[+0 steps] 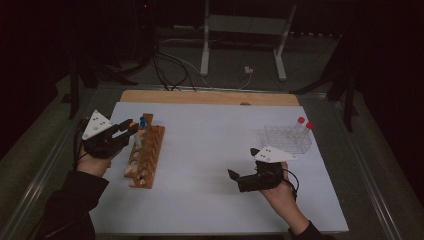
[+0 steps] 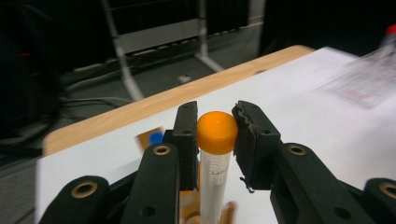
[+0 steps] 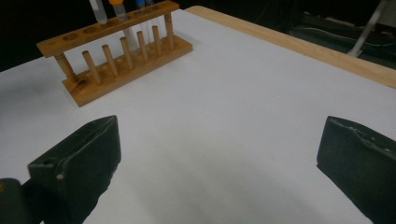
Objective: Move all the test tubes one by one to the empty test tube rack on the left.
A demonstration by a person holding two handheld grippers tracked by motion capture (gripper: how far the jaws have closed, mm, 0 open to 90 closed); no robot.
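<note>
The left gripper (image 2: 215, 135) clamps an orange-capped tube (image 2: 215, 154) above the wooden rack (image 1: 146, 156). The right gripper (image 3: 219, 158) rests wide, nothing between its jaws

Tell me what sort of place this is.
Probably a lab or test bench set up for recording: a wooden tube rack and a clear plastic rack with capped tubes sit on a white-covered table, with cables and metal stand legs on the dark floor behind.

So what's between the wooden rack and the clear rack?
Bare white tabletop between the wooden rack and the clear rack, per the high view.
</note>
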